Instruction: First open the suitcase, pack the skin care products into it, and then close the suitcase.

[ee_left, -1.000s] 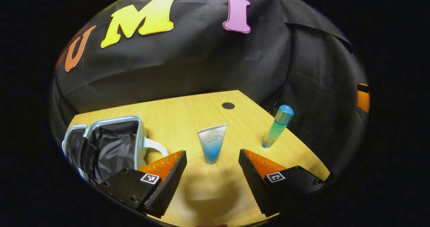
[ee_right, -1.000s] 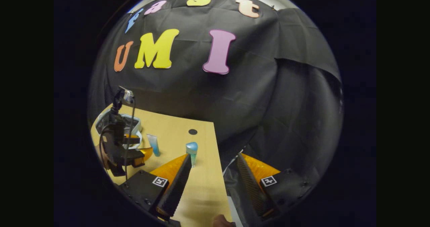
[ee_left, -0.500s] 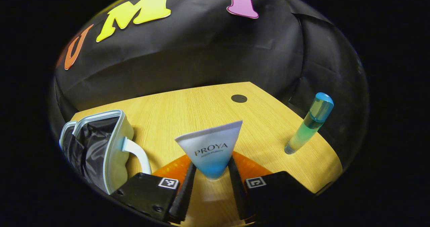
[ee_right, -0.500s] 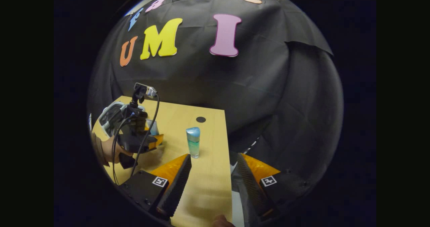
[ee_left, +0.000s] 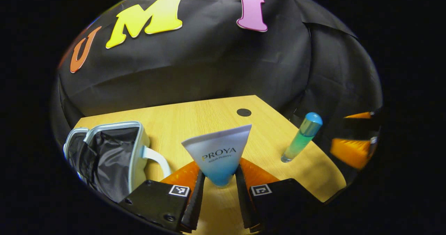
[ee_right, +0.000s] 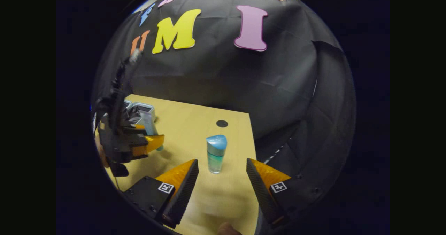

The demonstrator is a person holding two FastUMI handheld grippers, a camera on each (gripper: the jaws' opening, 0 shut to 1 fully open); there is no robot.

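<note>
Fingers of your left gripper (ee_left: 218,179) sit close together at bottom centre of the left gripper view, both pressed against the blue lower end of the white-to-blue squeeze tube (ee_left: 218,155). That tube stands cap-down between them, its wide flat crimped end uppermost.

Left of those fingers, lower left of the frame: the small pale-blue hard-shell suitcase (ee_left: 108,155), lid open, black lining showing, white handle curving toward the left finger. It rests on the light wooden table (ee_left: 195,120).

Right of the fingers, at middle right: the slim clear bottle of green-blue liquid with a rounded blue cap (ee_left: 301,137), upright on the table, apart from the tube. A small black round spot (ee_left: 244,112) marks the tabletop farther back.

Your right gripper (ee_right: 222,179) has its fingers spread wide at the bottom of the right gripper view, nothing between the pads. The bottle (ee_right: 216,154) stands just ahead of the gap, centred between the two tips, not touching either.

Your left gripper (ee_right: 150,142) shows at middle left in the right gripper view, with the tube (ee_right: 148,122) rising from it and the suitcase (ee_right: 139,108) behind.
</note>
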